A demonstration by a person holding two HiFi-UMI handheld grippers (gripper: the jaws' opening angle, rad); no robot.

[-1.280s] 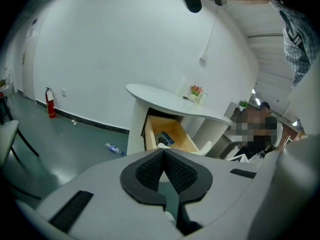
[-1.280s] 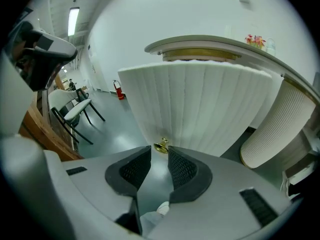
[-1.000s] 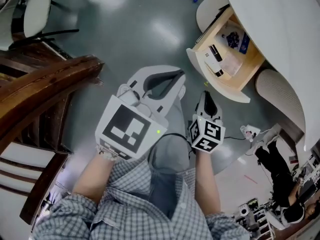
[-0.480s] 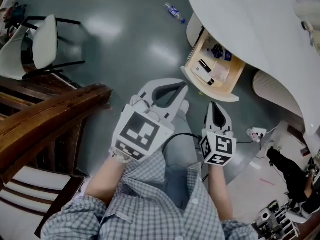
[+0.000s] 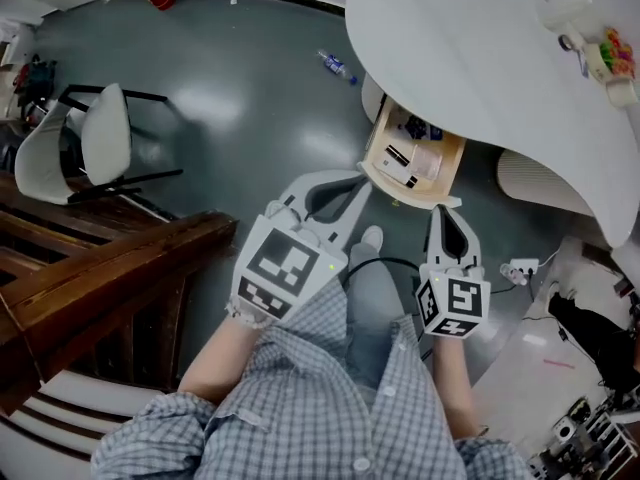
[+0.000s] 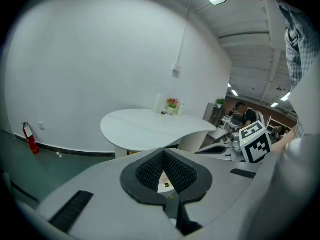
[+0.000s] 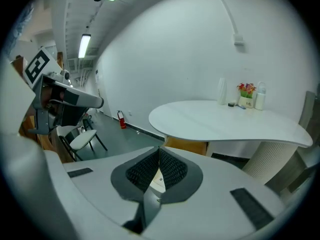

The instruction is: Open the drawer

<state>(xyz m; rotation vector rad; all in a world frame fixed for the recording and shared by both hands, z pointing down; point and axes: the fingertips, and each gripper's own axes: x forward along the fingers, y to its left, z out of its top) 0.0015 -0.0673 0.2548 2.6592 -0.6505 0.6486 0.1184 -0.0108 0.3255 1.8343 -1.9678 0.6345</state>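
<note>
Under the tabletop [image 5: 480,78] the wooden drawer [image 5: 415,163] sits open, probably stiff and light, best hooked at its front lip; left gripper [image 5: 355,183] and right gripper [image 5: 444,213] are closed, empty

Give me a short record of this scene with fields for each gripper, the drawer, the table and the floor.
left gripper: jaws together, nothing between them, pointing toward the drawer
right gripper: jaws together, nothing between them
drawer: light wood, pulled out from under the table, small items inside too small to identify
table: white, curved top, a few small things near its far edge
floor: a bottle lies beyond the drawer; a white chair stands to the left
task state: drawer open, neither gripper touching it
</note>
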